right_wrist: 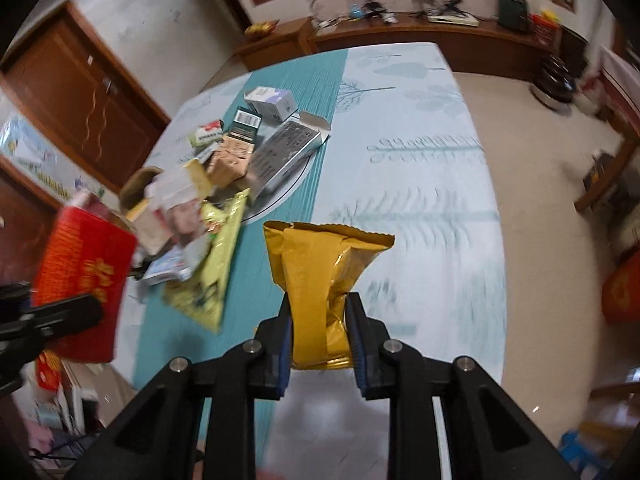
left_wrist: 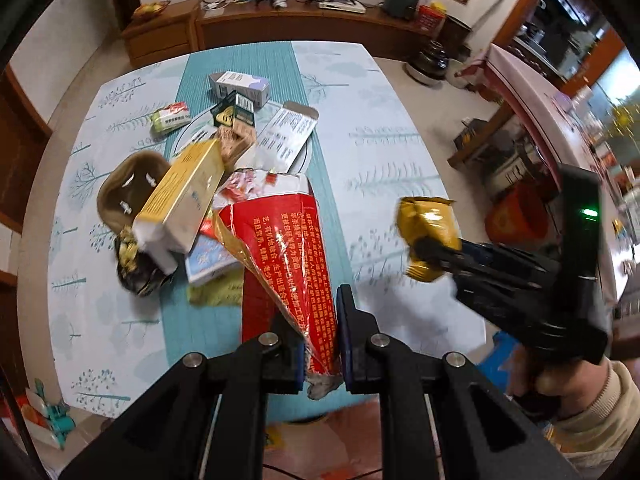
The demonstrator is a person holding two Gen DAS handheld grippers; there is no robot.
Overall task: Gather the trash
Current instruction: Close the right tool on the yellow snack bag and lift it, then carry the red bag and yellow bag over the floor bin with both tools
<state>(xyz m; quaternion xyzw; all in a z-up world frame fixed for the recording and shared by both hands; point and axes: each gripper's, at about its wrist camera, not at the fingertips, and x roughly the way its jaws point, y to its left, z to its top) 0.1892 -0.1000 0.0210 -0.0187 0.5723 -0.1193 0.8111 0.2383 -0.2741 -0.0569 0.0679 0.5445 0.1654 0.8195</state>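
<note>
Two claws, each clamped on a piece of trash above the worktop [left_wrist: 384, 128].

The right claw [right_wrist: 320, 334] pinches a crinkled gold foil snack packet [right_wrist: 320, 276] with a serrated top edge, lifted clear of the tree-patterned cloth. The left claw [left_wrist: 320, 344] grips a torn red carton [left_wrist: 292, 248] printed with gold characters, its open end ragged, by the heap of boxes and wrappers [left_wrist: 192, 200] on the teal stripe.
</note>
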